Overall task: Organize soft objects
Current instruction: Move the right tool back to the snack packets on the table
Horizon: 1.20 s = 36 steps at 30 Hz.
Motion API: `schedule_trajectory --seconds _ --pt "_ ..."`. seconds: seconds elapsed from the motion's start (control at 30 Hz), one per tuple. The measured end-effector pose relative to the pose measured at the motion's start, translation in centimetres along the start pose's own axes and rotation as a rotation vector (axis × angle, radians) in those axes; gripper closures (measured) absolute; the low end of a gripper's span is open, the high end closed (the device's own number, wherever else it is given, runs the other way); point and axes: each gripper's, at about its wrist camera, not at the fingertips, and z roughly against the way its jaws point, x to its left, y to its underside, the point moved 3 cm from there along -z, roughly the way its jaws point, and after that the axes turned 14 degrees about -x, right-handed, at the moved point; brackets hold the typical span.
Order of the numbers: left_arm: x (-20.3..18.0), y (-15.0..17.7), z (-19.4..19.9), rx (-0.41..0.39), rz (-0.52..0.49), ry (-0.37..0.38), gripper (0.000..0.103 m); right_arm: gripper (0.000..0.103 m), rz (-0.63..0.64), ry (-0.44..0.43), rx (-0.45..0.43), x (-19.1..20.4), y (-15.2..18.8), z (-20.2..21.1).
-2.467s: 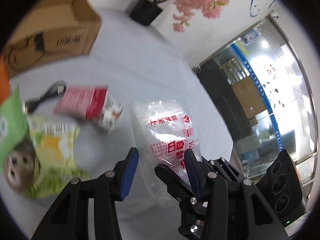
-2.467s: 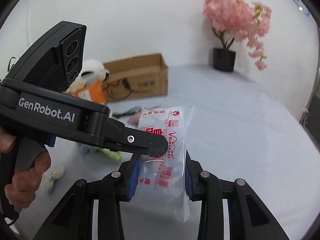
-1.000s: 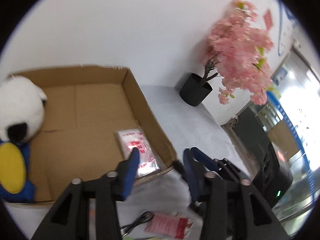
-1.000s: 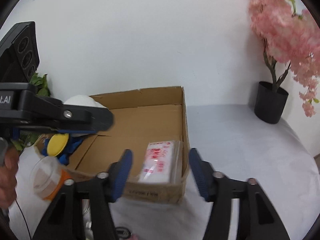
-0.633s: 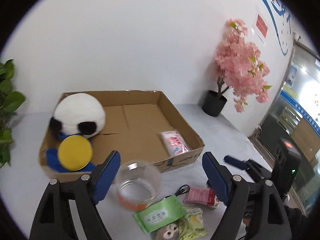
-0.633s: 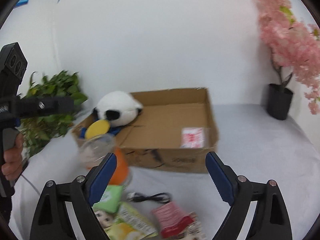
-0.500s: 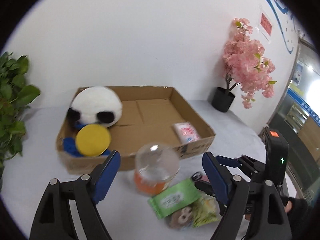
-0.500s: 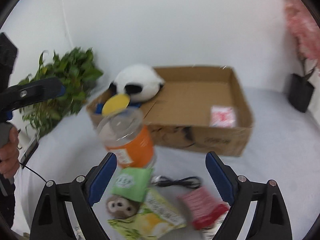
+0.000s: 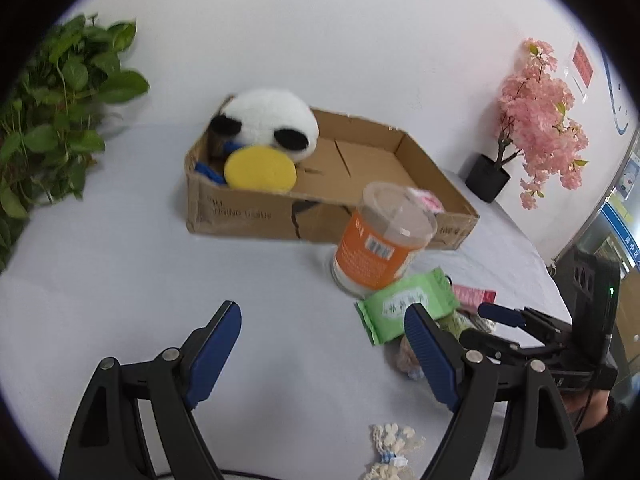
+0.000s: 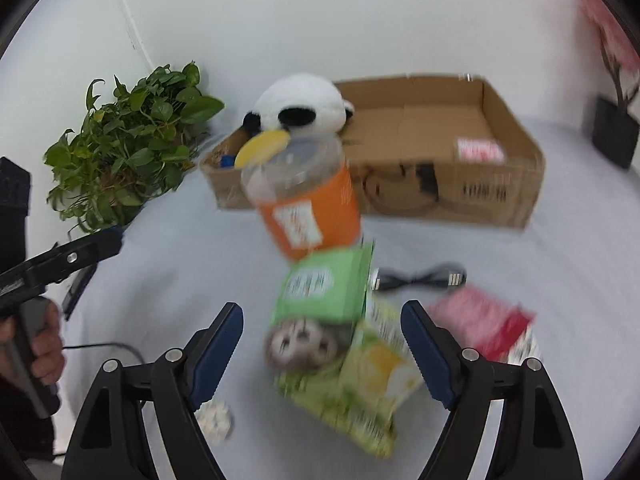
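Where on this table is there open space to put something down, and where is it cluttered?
Bare cloth lies left of the orange jar, between the leafy plant and the cardboard box. The box floor is mostly free. It is crowded around the green packet.

The left gripper (image 9: 322, 344) gapes wide over bare tabletop (image 9: 120, 280). Mid-frame, a cardboard box (image 9: 248, 210) holds a panda plush (image 9: 266, 122); an orange-labelled jar (image 9: 380, 250) stands before it, a green packet (image 9: 404, 308) touching its base.
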Motion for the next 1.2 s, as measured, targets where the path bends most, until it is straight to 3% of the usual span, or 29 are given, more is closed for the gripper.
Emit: schedule_trajectory --seconds 0.1,0.2,0.27,0.53,0.6,0.73,0.8,0.97,1.07,1.2 --pt "0.0 1.5 -0.7 0.058 0.063 0.064 0.019 0.022 0.016 0.087 0.035 -0.7 2.7 0.6" --pt "-0.4 2.3 -1.3 0.095 0.080 0.079 0.019 0.022 0.007 0.088 0.035 -0.9 3.6 1.0" --pt "-0.7 2.5 -1.2 0.107 0.076 0.079 0.019 0.022 0.072 0.111 0.018 -0.5 3.6 1.2" --pt "-1.1 1.6 0.1 0.087 0.051 0.078 0.020 0.024 0.091 0.039 0.054 -1.6 3.2 -1.3" --pt "-1.3 1.8 -0.1 0.097 0.061 0.093 0.020 0.031 0.083 0.050 0.057 -1.6 3.1 -1.2" --pt "-2.0 2.4 -0.7 0.134 0.077 0.123 0.020 0.036 0.109 0.054 0.075 -0.7 3.7 -0.2" --pt "-2.6 2.7 -1.0 0.143 0.067 0.130 0.020 0.038 0.072 0.083 0.081 -1.1 3.8 0.4" --pt "-4.7 2.8 -1.5 0.122 -0.021 0.103 0.021 0.037 -0.212 0.201 0.039 -3.8 3.4 1.7" --pt "-5.3 2.8 -1.8 0.132 -0.026 0.119 0.021 0.032 -0.323 0.258 0.038 -4.3 3.9 1.0" --pt "-5.3 2.6 -1.9 0.142 -0.007 0.127 0.021 0.034 -0.308 0.310 0.025 -3.6 4.2 -0.1"
